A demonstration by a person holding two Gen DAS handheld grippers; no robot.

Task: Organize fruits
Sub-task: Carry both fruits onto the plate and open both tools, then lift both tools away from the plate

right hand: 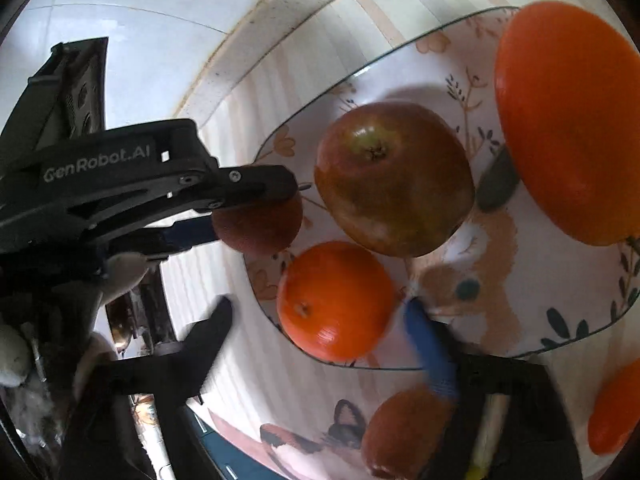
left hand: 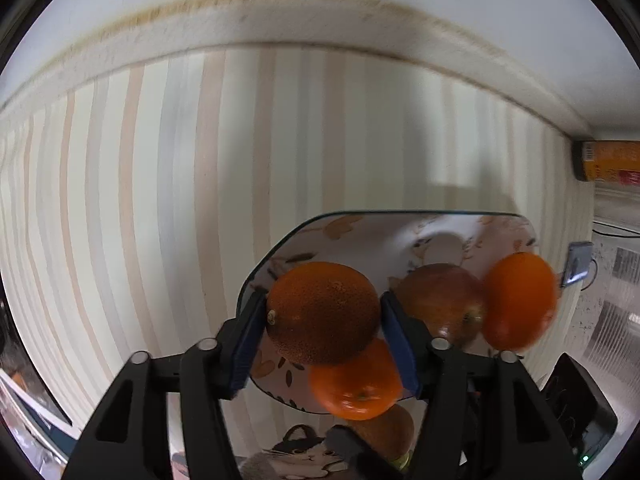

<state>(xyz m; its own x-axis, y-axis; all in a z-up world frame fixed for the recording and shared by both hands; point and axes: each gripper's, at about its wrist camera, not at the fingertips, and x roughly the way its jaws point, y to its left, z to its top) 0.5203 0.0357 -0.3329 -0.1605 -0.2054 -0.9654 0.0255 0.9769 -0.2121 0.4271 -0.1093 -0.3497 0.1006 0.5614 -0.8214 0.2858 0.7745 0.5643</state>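
Dark orange pebbled orange (left hand: 323, 312), bright orange tangerine (right hand: 335, 301), red-brown apple (right hand: 394, 179) with green top, white plate (right hand: 520, 280) with tan floral print and dark rim, beige-striped tablecloth (left hand: 160, 180), blue pads (left hand: 400, 344)

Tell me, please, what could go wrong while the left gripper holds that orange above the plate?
The left gripper pinches the dark orange only at its round sides, so it might slip. Dropped here, it could knock the small orange at the plate edge onto the table, or bump the apple.
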